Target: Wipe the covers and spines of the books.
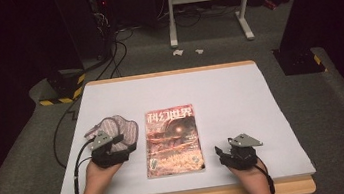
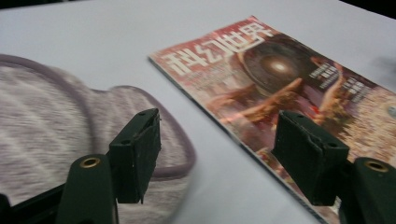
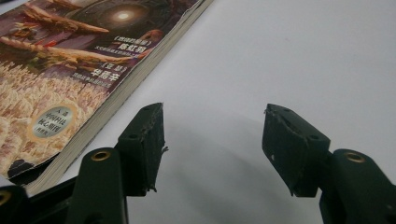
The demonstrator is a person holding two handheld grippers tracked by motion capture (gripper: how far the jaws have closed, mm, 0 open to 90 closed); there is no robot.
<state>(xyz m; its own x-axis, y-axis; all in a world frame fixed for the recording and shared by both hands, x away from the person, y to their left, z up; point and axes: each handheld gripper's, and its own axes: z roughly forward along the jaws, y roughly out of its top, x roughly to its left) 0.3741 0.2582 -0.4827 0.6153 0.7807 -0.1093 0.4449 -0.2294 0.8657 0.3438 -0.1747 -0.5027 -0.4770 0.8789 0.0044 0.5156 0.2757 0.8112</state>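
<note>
Magazine (image 1: 173, 140) lies flat, cover up, on the white-covered worktop (image 1: 240, 93), roughly midway between its left and right edges and nearer the near edge than the far one. Its spine side faces left.

Mauve-grey fabric piece (image 1: 119, 129) with a darker piped border lies just left of the magazine, with a narrow strip of bare worktop between the two.

Left tongs (image 1: 116, 145), held in the person's left hand (image 1: 100, 172), sit over the near part of the fabric. In the left gripper view (image 2: 217, 154) the jaws stand apart and clamp nothing; one jaw hangs over the fabric's (image 2: 56, 121) border, the other over the magazine's (image 2: 280, 84) left edge, bare worktop in the gap. Whether the jaw tips touch either thing cannot be told.

Right tongs (image 1: 221, 155), in the right hand (image 1: 246, 172), rest near the near edge, just right of the magazine's near right corner. Right gripper view (image 3: 212, 140): jaws apart, nothing held, white worktop (image 3: 289, 56) between them, the magazine's page edge (image 3: 140, 79) close beside one jaw.
</note>
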